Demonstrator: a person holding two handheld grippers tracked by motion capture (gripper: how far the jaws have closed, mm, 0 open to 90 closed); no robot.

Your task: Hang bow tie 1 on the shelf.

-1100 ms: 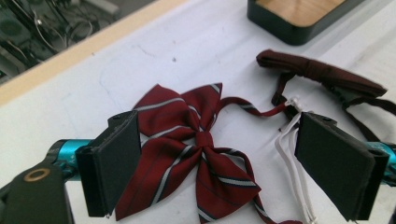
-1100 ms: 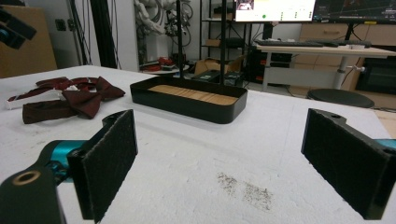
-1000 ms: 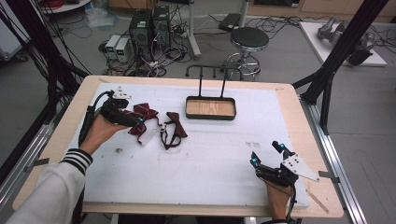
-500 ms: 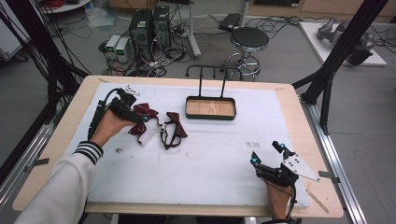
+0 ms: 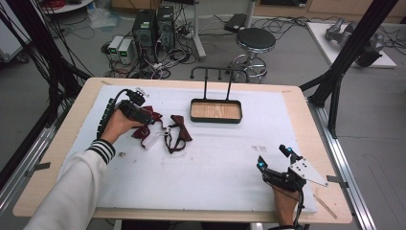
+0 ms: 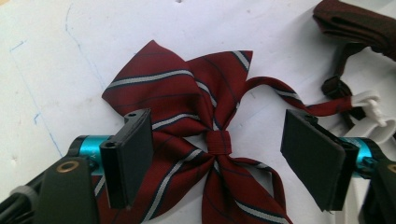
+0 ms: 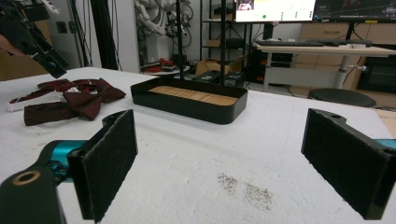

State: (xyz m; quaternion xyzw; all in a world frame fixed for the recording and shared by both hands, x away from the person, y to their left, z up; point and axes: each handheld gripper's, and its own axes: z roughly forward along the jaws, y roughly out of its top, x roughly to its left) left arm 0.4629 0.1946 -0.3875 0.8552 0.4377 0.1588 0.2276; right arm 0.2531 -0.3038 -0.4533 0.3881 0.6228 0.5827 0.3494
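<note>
Worktop: a pale wooden worktop (image 5: 306,103) is carrying a white foam sheet (image 5: 215,163), speckled with dark crumbs near the right hand-held gripper (image 7: 219,163).
Room: grey floor behind, with computer boxes and cables (image 5: 148,33), a round black stool (image 5: 256,40) and black frame posts standing around the worktop.
Tray: a black rectangular tray with a wooden floor (image 5: 216,111) is sitting at the far middle, a black rack rising behind it.
Striped bow tie: a dark red bow tie with white stripes (image 6: 196,135) is lying flat on the foam at the left, between the jaws of the left hand-held gripper (image 6: 219,158), which have just been closing but are standing clear of it.
Second tie: a plain dark red bow tie (image 5: 178,134) is lying just beside it.
Right hand-held gripper: resting near the front edge, jaws spread, nothing between them.
Writing: the monitor text in the right gripper view is too small to read.
Cut off: the striped tie's lower wings are running out of frame.
</note>
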